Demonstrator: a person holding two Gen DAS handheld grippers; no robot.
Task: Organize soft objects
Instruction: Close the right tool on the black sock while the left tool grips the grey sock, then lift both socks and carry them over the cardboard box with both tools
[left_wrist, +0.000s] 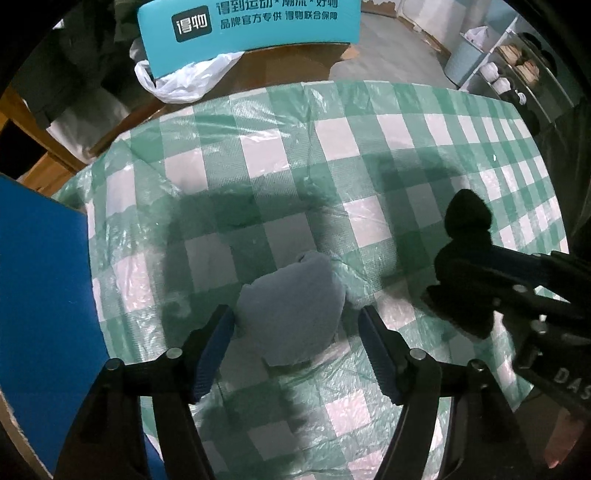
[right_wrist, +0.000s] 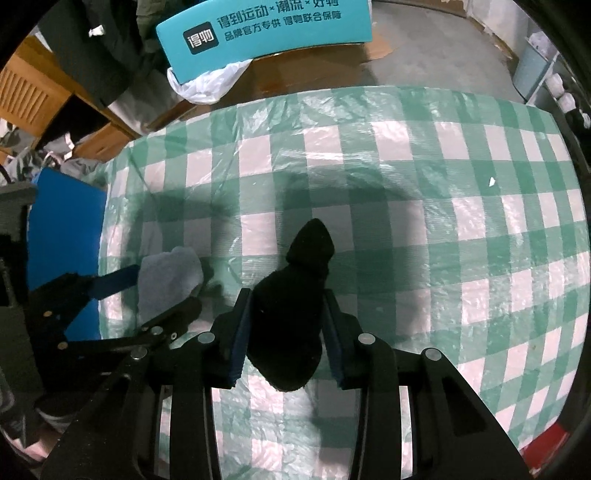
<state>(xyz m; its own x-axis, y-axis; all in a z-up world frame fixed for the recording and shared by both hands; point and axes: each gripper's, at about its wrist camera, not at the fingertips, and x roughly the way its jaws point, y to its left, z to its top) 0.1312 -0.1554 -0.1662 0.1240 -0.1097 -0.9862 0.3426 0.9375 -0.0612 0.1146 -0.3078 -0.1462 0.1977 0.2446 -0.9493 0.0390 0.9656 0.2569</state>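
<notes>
While the grey soft object (left_wrist: 291, 314) lay on the green-and-white checked cloth (left_wrist: 369, 155) near the table's left edge, the left gripper (left_wrist: 295, 325) stood over it with its jaws spread wide, one blue pad (left_wrist: 216, 350) at each side of the bundle. From the left wrist view the left pad seemed just to meet the fabric's edge, though the fisheye angle made that hard to judge; the right pad stood clear, so nothing was clamped. The grey piece looked like a folded or balled cloth, rounded and rumpled at its far end.

To its right, the black soft object (right_wrist: 291, 314) was clenched between the pads of the right gripper (right_wrist: 286, 317), its pointed end sticking out toward the far side and its bulk bulging below the fingers. The right wrist view showed it raised off the cloth, with its shadow falling on the checks beyond.

A blue box (left_wrist: 40, 295) stood just beside the table's left edge, close to the grey bundle. Beyond the far edge lay a teal printed carton (right_wrist: 266, 33) with a white plastic bag (right_wrist: 207, 83) under it, and wooden furniture (right_wrist: 37, 92) sat at far left.
</notes>
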